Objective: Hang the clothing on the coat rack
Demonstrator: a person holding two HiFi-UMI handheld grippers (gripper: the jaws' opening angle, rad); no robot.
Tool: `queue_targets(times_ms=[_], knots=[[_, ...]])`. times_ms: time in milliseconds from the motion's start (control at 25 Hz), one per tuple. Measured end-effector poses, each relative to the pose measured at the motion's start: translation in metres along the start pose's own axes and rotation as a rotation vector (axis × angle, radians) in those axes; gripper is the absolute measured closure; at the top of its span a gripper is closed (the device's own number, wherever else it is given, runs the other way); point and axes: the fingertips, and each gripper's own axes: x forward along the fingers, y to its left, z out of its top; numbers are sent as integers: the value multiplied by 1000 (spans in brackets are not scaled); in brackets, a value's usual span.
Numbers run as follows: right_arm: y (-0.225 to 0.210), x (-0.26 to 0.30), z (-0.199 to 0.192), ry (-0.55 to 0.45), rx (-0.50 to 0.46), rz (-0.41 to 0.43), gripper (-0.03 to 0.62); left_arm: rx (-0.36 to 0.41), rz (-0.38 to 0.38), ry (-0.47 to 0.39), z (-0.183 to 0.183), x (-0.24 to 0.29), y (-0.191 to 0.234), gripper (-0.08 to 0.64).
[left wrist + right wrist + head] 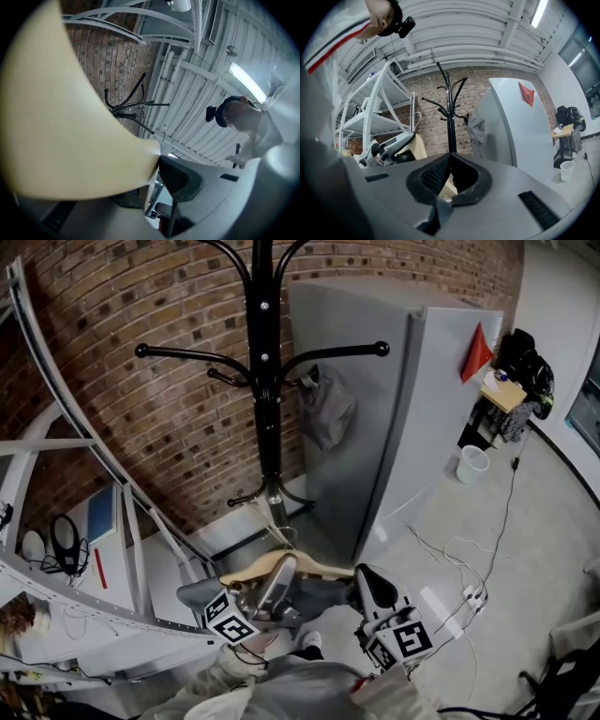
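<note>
- Clothing (323, 594): grey, draped on a pale wooden hanger (251, 570), carried low in front of the person. It is well short of the coat rack (264, 381), which stands ahead against the brick wall (141, 306).
- Left hand-held gripper (281, 570): clamped on one arm of the hanger. In its own view the pale wood fills the left side and the dark pad presses on the wood's edge.
- Right hand-held gripper (367, 585): jaws drawn together at the tips, with a fold of grey cloth caught lower between them. It seems to be pinching the garment's right end.
- Handling, my read: the cloth is soft and limp, will sag and swing, and could slide off the smooth wood if tilted. The hanger is stiff and light, so it is the sound place to hold.
- The hanger's thin hook (278, 526) looks to be the part that must go over a peg. Keep the grip on the wooden arm and the hook free.
- Rack pegs: the long left peg (187, 354) is bare. A right peg already carries a grey bag (323, 409).
</note>
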Motion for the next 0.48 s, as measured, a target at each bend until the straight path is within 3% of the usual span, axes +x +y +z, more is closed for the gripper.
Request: queue_targets(times_ms=[480], knots=[[-10, 68, 10, -8, -20, -30, 568, 5, -56, 23, 27, 24, 43, 460]])
